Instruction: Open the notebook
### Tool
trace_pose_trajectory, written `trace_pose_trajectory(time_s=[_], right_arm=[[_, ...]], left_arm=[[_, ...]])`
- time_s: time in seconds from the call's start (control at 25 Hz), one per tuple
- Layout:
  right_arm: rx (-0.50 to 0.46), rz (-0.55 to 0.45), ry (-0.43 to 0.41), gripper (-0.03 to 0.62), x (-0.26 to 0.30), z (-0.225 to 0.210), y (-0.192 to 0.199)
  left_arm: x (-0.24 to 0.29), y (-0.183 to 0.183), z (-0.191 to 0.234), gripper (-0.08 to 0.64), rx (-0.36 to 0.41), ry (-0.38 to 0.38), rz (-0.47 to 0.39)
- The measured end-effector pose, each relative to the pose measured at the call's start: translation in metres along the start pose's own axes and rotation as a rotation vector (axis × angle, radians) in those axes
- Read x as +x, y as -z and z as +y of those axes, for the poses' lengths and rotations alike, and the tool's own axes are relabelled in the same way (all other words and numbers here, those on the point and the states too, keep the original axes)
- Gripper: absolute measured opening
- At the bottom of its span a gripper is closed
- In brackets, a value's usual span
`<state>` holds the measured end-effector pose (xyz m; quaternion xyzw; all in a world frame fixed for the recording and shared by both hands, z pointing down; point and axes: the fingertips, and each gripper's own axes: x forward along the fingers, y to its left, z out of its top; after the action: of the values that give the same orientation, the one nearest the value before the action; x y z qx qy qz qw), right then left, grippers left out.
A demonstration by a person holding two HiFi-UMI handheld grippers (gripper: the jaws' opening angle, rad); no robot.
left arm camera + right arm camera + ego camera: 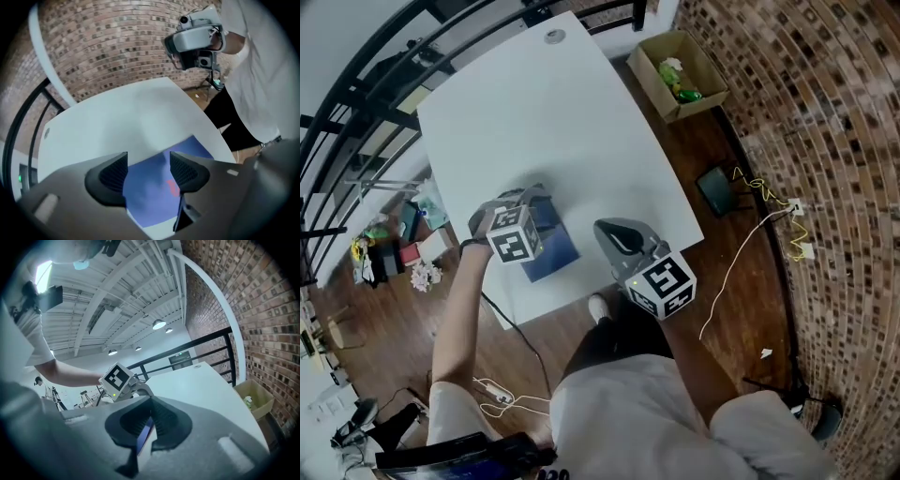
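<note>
A blue notebook (555, 251) lies closed near the front edge of the white table (544, 122). My left gripper (516, 230) hangs over the notebook's left part and points steeply down. In the left gripper view its jaws (147, 171) stand wide open with the blue cover (152, 194) below the gap, and neither pad touches it. My right gripper (623, 242) hovers at the table's front edge, right of the notebook and apart from it. In the right gripper view its jaws (149, 420) are closed to a slit; a blue sliver of the notebook (145, 434) shows through it.
An open cardboard box (680, 73) with green items stands on the wooden floor right of the table. A black device (717, 190) and yellow-white cables (769, 202) lie by the brick wall. A black railing (356, 94) runs behind the table.
</note>
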<state>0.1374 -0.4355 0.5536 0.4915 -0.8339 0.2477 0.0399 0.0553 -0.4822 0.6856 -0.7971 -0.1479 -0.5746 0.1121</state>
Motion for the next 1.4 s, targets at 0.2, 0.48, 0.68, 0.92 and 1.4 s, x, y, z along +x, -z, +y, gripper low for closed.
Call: trace_pose_trajectory(time_s=[0.2,0.48,0.68,0.92,1.4], right_arm=[[0.013,0.005,0.0,-0.015,0.0,-0.002,0.005],[0.043,0.003,0.02,-0.015,-0.005,-0.011,0.011],[0.053,-0.011,0.037,-0.015,-0.012,-0.018,0.009],[0.073,-0.017,0.056,-0.015,-0.018,-0.026,0.011],[0.068,-0.014,0.027,-0.015,-0.014,-0.008,0.01]], left_arm=[[0.004,0.019,-0.005,0.301,0.332,0.21,0.194],[0.009,0.024,0.001,0.301,0.749,0.338,0.4],[0.018,0.025,-0.006,0.272,0.926,0.388,0.437],[0.026,0.038,-0.016,0.2,1.025,0.409,0.465],[-0.008,0.025,-0.01,0.091,0.94,0.193,0.34]])
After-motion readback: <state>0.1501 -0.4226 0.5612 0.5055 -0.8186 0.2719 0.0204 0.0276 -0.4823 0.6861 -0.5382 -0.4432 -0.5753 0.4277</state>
